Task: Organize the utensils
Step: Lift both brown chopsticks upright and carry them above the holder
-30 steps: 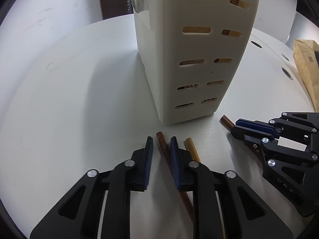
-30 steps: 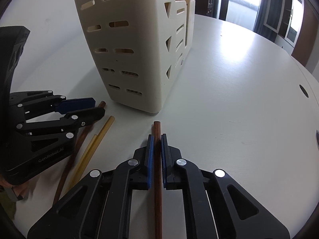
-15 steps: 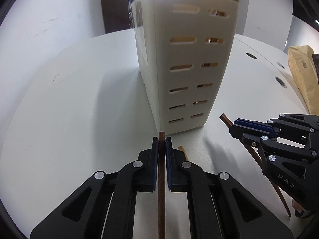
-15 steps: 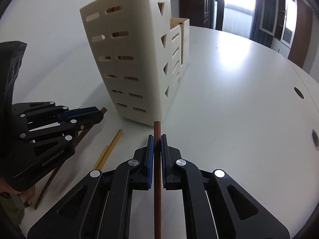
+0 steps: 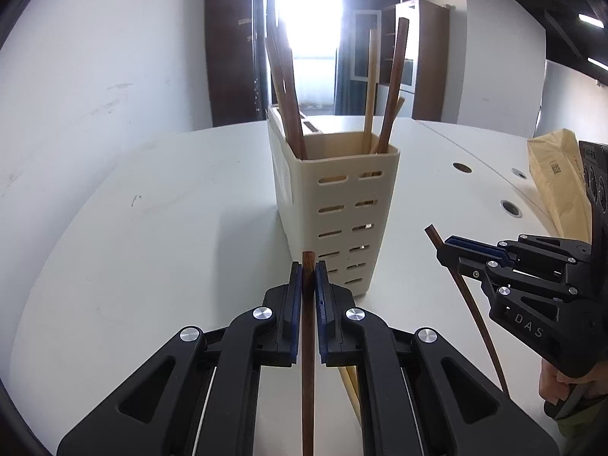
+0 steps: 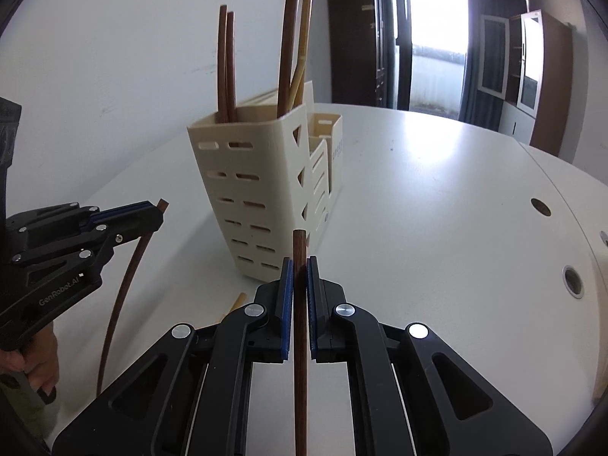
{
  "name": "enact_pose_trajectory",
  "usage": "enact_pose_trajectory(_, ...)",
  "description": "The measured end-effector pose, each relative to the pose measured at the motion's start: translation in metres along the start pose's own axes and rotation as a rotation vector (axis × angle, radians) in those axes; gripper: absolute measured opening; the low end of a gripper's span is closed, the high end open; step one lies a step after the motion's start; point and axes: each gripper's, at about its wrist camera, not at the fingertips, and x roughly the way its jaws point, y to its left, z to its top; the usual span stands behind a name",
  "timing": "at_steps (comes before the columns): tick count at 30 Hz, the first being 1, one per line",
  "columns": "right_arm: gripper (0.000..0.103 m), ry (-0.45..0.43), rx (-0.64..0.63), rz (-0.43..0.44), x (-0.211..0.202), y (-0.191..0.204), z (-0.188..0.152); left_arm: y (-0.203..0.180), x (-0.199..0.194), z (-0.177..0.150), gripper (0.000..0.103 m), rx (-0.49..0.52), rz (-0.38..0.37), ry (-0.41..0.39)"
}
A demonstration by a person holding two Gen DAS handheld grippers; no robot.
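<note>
A wide white desk (image 5: 152, 266) fills both views, curving away toward a bright window. On it, just ahead of you, stands a tall cream utensil holder (image 5: 338, 212) with rows of slots in its walls; lower compartments step down behind it in the right wrist view. Several chopsticks (image 6: 228, 64) already stand in its tall compartment, dark brown and pale ones, leaning against the rim. At the far right of the left wrist view a tan paper package (image 5: 558, 174) lies on the desk.

Your left gripper (image 5: 308, 277) is raised above the desk, its fingers closed on a dark brown chopstick (image 5: 307, 342) that runs straight along them, its tip poking just past the blue pads toward the holder's base. Your right gripper (image 6: 300, 273) is likewise lifted, its fingers clamped on a second brown chopstick (image 6: 300, 323), tip also pointing at the holder. Each gripper shows at the edge of the other's view, its chopstick trailing down behind it.

A pale chopstick (image 6: 233, 306) lies flat on the desk near the holder, between the two grippers, partly hidden beneath them.
</note>
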Motion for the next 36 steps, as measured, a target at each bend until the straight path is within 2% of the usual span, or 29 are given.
enact_pose_trajectory(2, 0.008, -0.023, 0.000, -0.005, 0.000, -0.005, 0.015, -0.001, -0.013, 0.004, 0.007, -0.009, -0.002, -0.034)
enact_pose_trajectory(10, 0.008, -0.163, 0.019, 0.030, -0.047, 0.001, 0.033, 0.000, -0.065, 0.013, 0.007, -0.026, 0.002, -0.176)
enact_pose_trajectory(18, 0.008, -0.256, -0.008, 0.042, -0.075, 0.010, 0.051, -0.003, -0.087, 0.024, 0.006, -0.033, -0.015, -0.233)
enact_pose_trajectory(25, 0.008, -0.339, -0.032, 0.020, -0.097, 0.007, 0.074, -0.006, -0.103, 0.038, 0.006, -0.014, -0.006, -0.285)
enact_pose_trajectory(36, 0.008, -0.453, -0.022, 0.014, -0.117, -0.003, 0.102, -0.013, -0.118, 0.075, 0.006, 0.016, 0.008, -0.387)
